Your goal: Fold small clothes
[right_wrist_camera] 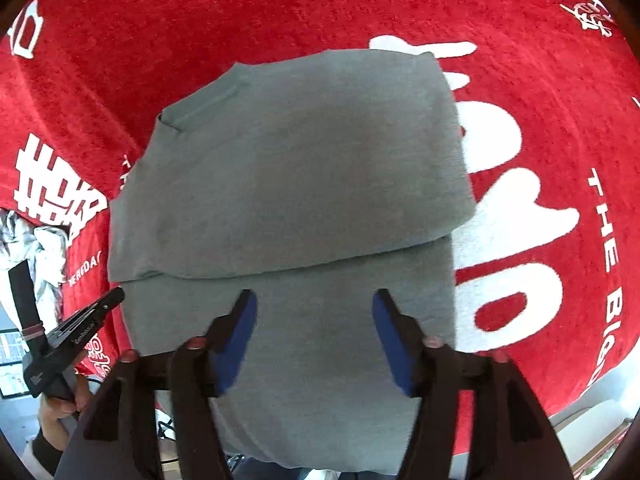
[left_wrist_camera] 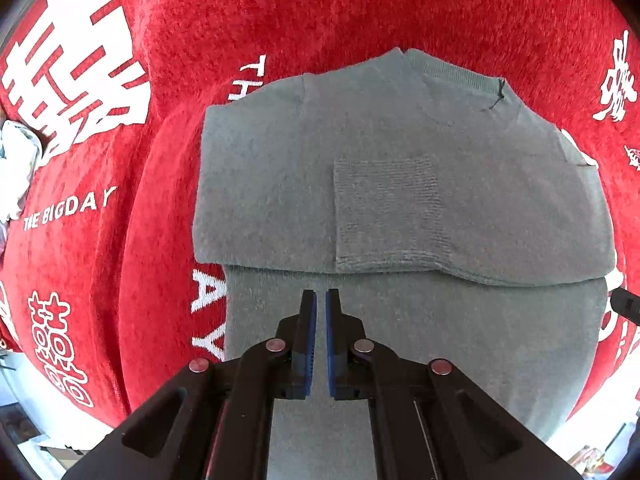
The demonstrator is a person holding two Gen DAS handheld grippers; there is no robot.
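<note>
Nearest in the left wrist view, the left tongs (left_wrist_camera: 321,300) hang above the near half of the grey knitted sweater (left_wrist_camera: 400,208) with their blue-padded jaws pressed together and nothing between them. In the right wrist view the right tongs (right_wrist_camera: 314,308) stand over the same near stretch of knit with their blue pads well apart and no cloth between them. The sweater lies flat on a red plush cloth printed with white characters and the words "THE BIGDAY" (left_wrist_camera: 120,240), which covers the surface under it. Just beyond the left tongs a folded edge runs straight across the sweater: an upper layer carrying the ribbed neckband (left_wrist_camera: 452,76) and a ribbed cuff (left_wrist_camera: 388,208) lies over the lower layer, so the sleeves look already tucked in and the sides squared into a narrow rectangle. By the look of it the lengthwise folds are done, and what is left is to bring the near, single-layer part up over the folded part, or otherwise halve the piece once more, then set it aside. Far to the left of the sweater, at the cloth's edge, a crumpled pale garment (left_wrist_camera: 16,168) sits, likely waiting for folding, though that is a guess.
</note>
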